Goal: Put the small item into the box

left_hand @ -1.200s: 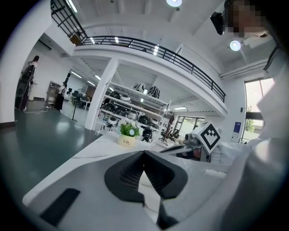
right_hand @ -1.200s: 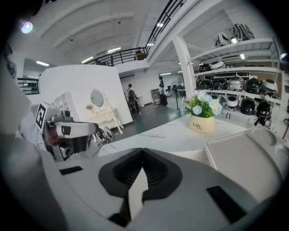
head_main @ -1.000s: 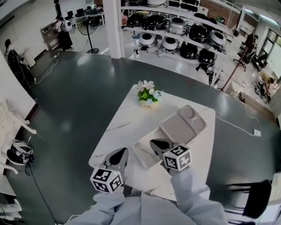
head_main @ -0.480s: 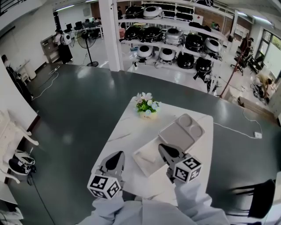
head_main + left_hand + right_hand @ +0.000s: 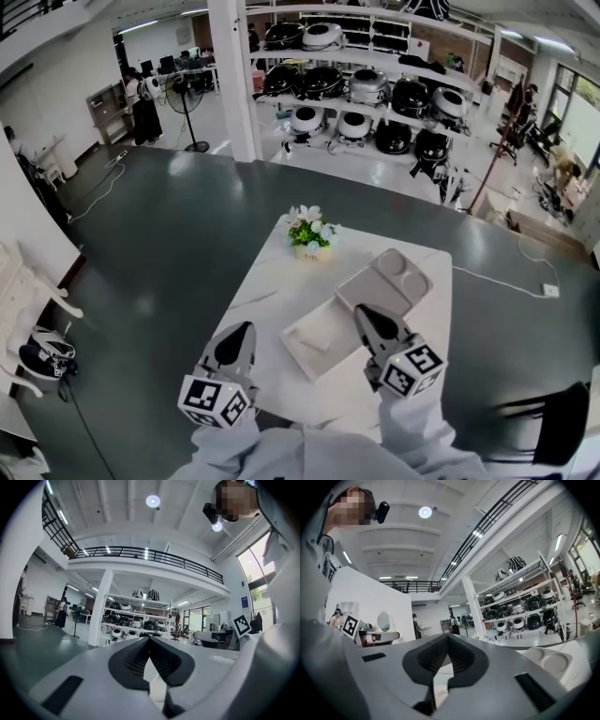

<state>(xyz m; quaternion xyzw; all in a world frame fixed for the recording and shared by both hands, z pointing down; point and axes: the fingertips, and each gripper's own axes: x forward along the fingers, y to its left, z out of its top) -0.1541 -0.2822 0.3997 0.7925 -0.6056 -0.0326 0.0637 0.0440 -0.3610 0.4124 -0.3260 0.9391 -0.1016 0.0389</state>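
On the white table (image 5: 272, 281) lies an open pale box: its shallow base (image 5: 323, 337) sits nearest me and its lid (image 5: 386, 281), with two round recesses, is folded back beyond it. A faint pale small item (image 5: 316, 340) seems to lie in the base; I cannot make it out clearly. My left gripper (image 5: 240, 328) hovers left of the base, shut and empty. Over the base's right edge is my right gripper (image 5: 360, 311), also shut and empty. Both gripper views look level across the room, with the left gripper's (image 5: 149, 640) and the right gripper's (image 5: 447, 637) jaws meeting. The lid (image 5: 553, 660) shows at lower right in the right gripper view.
A small pot of flowers (image 5: 309, 234) stands at the table's far edge. Dark floor surrounds the table. Shelves of cookers (image 5: 375, 94) line the back, a dark chair (image 5: 548, 422) stands at right, and a white chair (image 5: 28, 300) at left.
Both grippers have drawn back toward me, and the right one has shifted rightward off the middle of the box base. The jaws stay shut throughout.
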